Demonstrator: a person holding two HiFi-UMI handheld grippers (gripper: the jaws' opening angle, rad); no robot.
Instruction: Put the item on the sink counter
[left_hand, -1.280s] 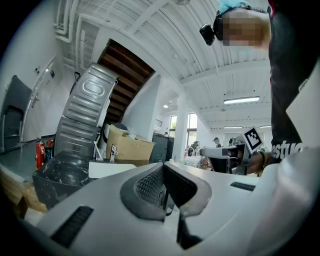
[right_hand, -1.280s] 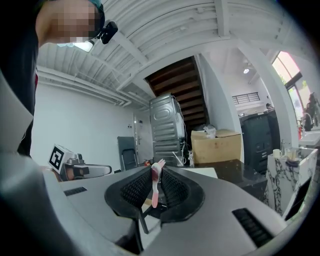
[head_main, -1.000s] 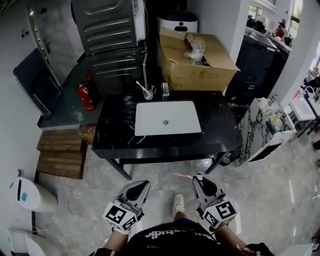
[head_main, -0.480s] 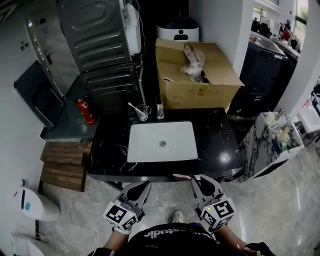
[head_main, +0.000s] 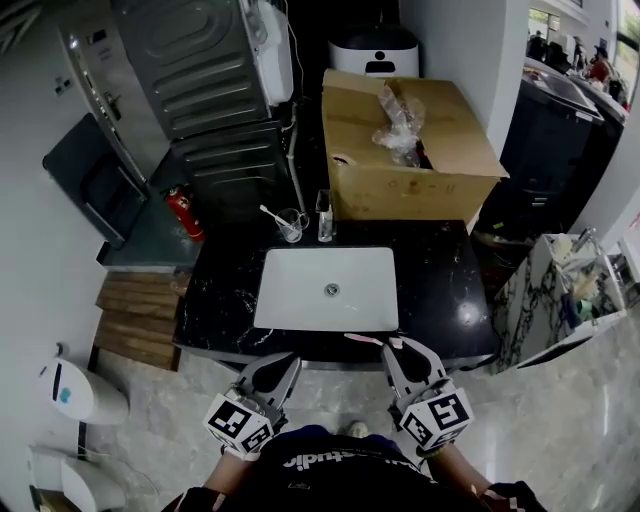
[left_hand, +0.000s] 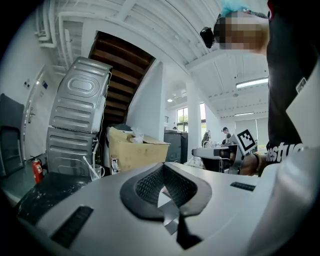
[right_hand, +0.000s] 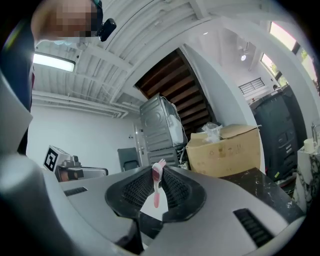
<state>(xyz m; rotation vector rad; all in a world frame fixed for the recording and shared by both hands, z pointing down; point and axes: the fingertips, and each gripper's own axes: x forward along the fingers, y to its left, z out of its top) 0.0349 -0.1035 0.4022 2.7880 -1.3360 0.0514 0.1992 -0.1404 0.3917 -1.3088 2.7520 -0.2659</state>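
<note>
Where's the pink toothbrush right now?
The pink toothbrush is clamped in the right gripper, held at the near edge of the black sink counter, just in front of the white basin.

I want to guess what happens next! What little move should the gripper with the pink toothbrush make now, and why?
Probably reach the right gripper forward over the black counter beside the white basin. Its jaws are shut on the pink toothbrush, and it is only at the counter's near edge.
</note>
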